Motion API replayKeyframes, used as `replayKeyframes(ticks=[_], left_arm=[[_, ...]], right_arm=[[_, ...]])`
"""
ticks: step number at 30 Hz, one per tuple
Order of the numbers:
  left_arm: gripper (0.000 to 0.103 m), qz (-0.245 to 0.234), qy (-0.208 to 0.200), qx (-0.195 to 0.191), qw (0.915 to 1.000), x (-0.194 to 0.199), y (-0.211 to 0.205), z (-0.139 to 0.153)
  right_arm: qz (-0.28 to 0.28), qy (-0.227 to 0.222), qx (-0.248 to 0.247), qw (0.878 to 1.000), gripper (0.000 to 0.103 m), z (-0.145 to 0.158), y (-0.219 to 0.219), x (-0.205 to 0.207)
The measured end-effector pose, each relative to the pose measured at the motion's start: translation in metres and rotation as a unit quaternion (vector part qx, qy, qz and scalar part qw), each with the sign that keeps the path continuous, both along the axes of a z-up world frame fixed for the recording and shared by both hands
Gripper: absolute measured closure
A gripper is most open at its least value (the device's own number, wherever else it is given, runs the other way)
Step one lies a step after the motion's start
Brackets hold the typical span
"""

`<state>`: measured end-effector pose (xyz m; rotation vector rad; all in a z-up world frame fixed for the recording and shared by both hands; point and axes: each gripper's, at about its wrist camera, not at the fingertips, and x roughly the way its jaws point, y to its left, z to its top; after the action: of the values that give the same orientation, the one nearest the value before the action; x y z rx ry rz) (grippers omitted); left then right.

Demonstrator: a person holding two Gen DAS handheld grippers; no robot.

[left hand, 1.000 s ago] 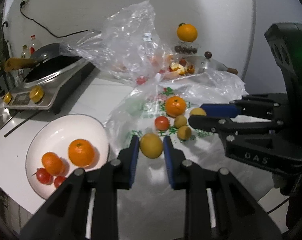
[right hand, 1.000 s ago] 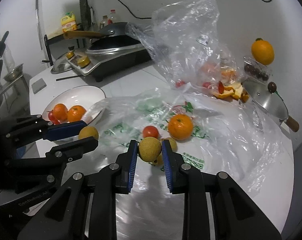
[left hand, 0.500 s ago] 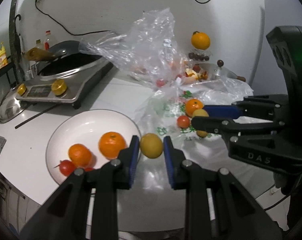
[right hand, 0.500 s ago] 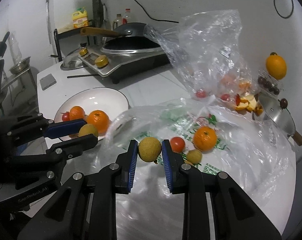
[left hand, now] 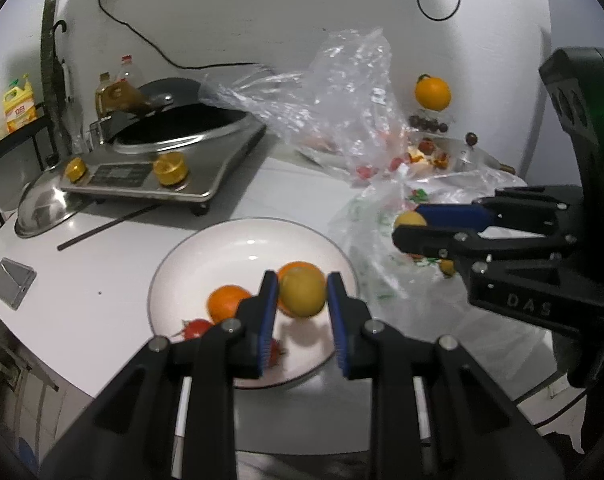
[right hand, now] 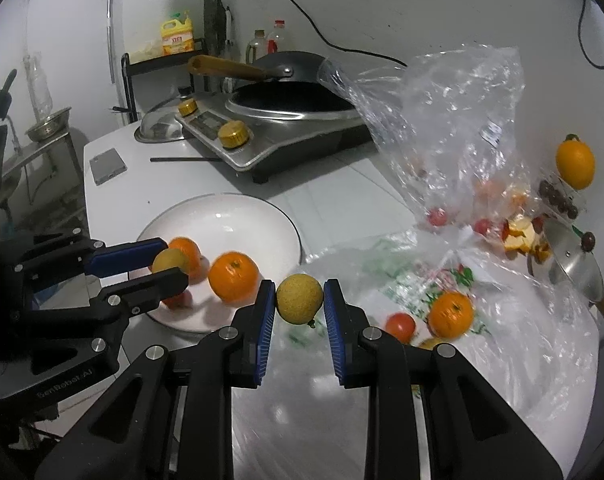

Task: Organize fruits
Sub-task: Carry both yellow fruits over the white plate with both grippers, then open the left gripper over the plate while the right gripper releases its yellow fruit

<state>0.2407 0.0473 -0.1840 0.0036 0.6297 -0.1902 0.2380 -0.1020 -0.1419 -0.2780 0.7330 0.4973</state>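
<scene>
My left gripper is shut on a yellow-green fruit and hangs over the white plate. Two oranges and small tomatoes lie on that plate. In the right wrist view my right gripper is shut on a second yellow fruit, just right of the plate, above the edge of the flat plastic bag. The same view shows the left gripper over the plate. An orange and a tomato lie on the bag.
An induction cooker with a wok stands behind the plate, with a metal lid, a dark stick and a phone to its left. A crumpled clear bag and a pot lid sit at the right.
Both grippers have carried their yellow fruits leftward from the plastic bag toward the plate. The left one now hangs over the plate; the right one has reached the plate's right rim.
</scene>
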Motion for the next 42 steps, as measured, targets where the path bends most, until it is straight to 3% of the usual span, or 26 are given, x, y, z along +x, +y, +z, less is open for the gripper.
replayKeyframes(ticks=[10,16,26,42], left_arm=[[0.077,0.036,0.003,-0.022,0.9991,0.014,0.035,-0.004],[0.077,0.053,-0.005,-0.019,0.9984,0.024,0.05,-0.011],[0.077,0.073,0.008,-0.018,0.9972,0.045,0.078,-0.022],[0.076,0.073,0.039,-0.029,0.9961,0.061,0.085,-0.046]], right_arm=[[0.016,0.008,0.011,1.0,0.076,-0.004,0.029,0.015],[0.025,0.017,0.042,0.999,0.076,-0.009,0.043,0.028],[0.045,0.034,0.042,0.998,0.076,-0.024,0.075,0.045],[0.058,0.057,0.021,0.997,0.076,-0.045,0.108,0.073]])
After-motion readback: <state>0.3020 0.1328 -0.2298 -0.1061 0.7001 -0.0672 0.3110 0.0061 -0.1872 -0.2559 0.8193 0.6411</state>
